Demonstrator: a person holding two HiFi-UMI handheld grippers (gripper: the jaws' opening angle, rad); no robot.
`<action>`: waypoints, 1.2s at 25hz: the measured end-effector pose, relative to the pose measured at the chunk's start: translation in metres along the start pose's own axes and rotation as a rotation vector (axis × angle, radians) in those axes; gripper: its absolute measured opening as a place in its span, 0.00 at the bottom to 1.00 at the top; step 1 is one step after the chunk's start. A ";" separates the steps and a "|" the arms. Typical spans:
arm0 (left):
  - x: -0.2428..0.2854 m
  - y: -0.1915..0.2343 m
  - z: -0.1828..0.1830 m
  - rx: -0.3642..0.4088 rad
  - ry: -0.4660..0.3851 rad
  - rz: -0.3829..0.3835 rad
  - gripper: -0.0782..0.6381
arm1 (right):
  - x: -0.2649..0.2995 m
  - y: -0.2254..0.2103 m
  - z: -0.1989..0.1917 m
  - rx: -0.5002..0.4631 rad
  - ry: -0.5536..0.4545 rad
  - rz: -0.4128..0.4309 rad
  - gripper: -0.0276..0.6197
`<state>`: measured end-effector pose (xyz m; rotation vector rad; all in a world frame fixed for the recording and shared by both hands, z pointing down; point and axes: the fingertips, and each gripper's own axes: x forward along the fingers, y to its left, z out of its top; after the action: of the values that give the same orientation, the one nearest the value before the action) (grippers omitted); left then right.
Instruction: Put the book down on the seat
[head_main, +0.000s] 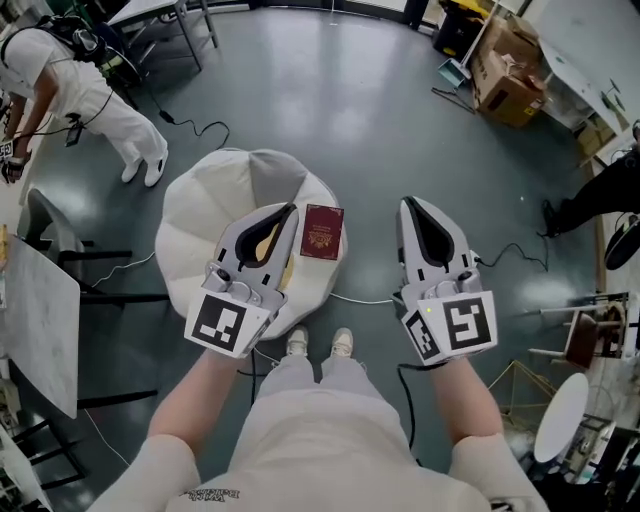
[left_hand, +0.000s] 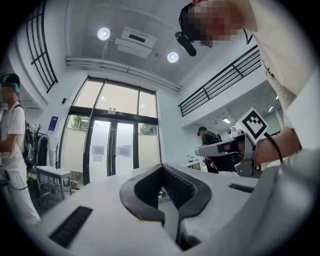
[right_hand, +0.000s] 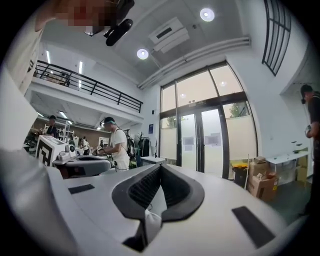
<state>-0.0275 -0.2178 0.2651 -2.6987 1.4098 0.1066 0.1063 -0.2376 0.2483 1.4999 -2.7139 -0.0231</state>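
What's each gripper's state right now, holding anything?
Left gripper: closed, fingers together, holding nothing.
Right gripper: closed, fingers together, holding nothing.
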 end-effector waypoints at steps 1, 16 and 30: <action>-0.004 -0.003 0.010 0.004 -0.008 -0.007 0.11 | -0.006 0.004 0.009 0.001 -0.011 0.008 0.05; -0.063 -0.028 0.074 0.057 -0.125 0.041 0.11 | -0.070 0.070 0.061 -0.023 -0.099 0.049 0.05; -0.068 -0.015 0.072 0.026 -0.112 0.040 0.11 | -0.052 0.072 0.059 -0.091 -0.081 0.046 0.05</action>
<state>-0.0549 -0.1454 0.2018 -2.5999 1.4230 0.2361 0.0701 -0.1559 0.1906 1.4421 -2.7674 -0.2071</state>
